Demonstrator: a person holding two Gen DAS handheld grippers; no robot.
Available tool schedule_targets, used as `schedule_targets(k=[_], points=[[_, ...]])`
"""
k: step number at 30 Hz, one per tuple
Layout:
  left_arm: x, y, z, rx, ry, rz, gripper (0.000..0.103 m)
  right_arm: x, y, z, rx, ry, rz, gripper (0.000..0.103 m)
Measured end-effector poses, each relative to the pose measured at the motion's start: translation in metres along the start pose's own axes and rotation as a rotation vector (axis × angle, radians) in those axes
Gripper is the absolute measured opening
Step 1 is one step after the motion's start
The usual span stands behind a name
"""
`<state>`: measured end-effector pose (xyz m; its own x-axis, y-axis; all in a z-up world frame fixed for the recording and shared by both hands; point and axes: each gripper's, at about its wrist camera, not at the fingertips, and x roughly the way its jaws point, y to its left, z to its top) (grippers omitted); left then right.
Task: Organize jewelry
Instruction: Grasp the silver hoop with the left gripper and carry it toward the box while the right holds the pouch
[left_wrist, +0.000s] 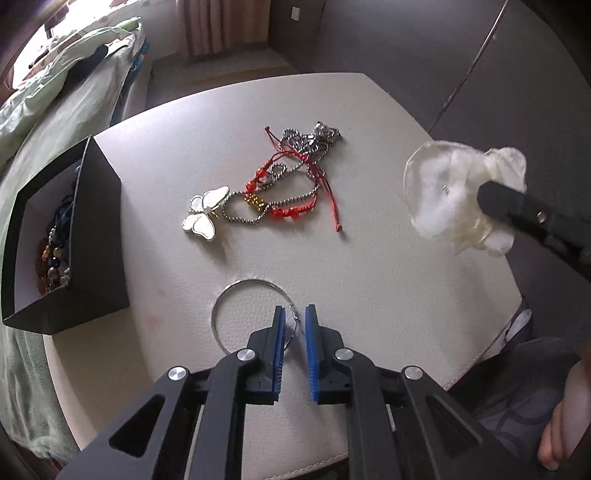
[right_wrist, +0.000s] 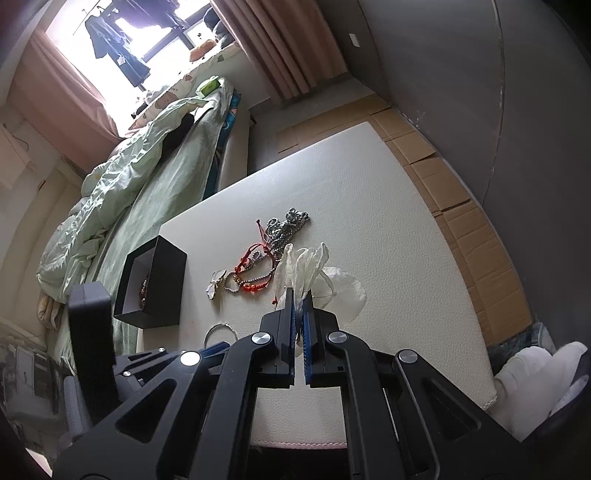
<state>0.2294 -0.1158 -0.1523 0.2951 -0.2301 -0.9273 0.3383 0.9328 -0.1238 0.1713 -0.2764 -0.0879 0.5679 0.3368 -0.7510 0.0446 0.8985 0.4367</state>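
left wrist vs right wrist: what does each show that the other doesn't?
Left wrist only: the left gripper, open over the silver bangle; beads lying inside the black box.
Right wrist only: the right gripper shut on the white flower piece; window, cardboard floor.
Both: table, butterfly pendant, red bracelet, ball chain, bed.

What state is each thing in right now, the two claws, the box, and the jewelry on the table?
Left claw: open, around the hoop's clasp end.
Right claw: shut on the pouch.
Pouch: held up off the table.
Box: open, beads inside.
Hoop: flat on the table.
Chains: tangled pile with red cords.
Butterfly: flat, attached to a chain.
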Motion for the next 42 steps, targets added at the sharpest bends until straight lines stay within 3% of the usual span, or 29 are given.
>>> schedule_targets(k=[2,4,5,6,8,12,23,27,29,30,36,42], points=[[-0.007,-0.001,0.0,0.011,-0.025,-0.003,0.011,0.001,0.001,0.0,-0.003,0.002,-0.001,0.005],[-0.018,0.0,0.002,0.002,-0.064,-0.017,0.045,0.002,0.0,0.001,-0.003,0.005,-0.001,0.005],[-0.025,0.001,0.002,-0.009,-0.099,-0.017,0.08,0.002,0.001,0.001,-0.004,0.006,0.0,0.005],[-0.032,0.002,0.001,-0.015,-0.129,-0.009,0.09,0.002,0.0,0.001,-0.006,0.006,-0.001,0.005],[-0.037,0.002,0.001,-0.009,-0.148,0.001,0.085,0.002,0.0,0.002,-0.009,0.01,-0.003,0.005],[-0.023,0.004,-0.003,-0.002,-0.084,0.029,0.069,0.002,-0.001,0.003,-0.003,0.009,-0.001,0.005],[0.007,0.012,-0.015,-0.034,-0.021,0.117,0.067,0.002,-0.005,0.004,0.009,0.005,0.008,0.005],[0.008,0.007,-0.017,-0.02,-0.033,0.148,0.066,0.002,-0.005,0.004,0.006,0.006,0.008,0.005],[0.007,0.006,-0.018,-0.018,-0.037,0.165,0.058,0.002,-0.005,0.004,0.006,0.007,0.007,0.005],[0.005,0.007,-0.018,-0.019,-0.041,0.166,0.049,0.002,-0.005,0.004,0.007,0.007,0.007,0.005],[-0.004,0.014,-0.015,-0.052,-0.039,0.109,0.048,0.003,-0.005,0.003,0.002,0.008,0.007,0.005],[-0.038,0.02,-0.008,-0.088,-0.13,0.034,0.048,0.002,-0.003,0.003,-0.007,-0.006,0.027,0.005]])
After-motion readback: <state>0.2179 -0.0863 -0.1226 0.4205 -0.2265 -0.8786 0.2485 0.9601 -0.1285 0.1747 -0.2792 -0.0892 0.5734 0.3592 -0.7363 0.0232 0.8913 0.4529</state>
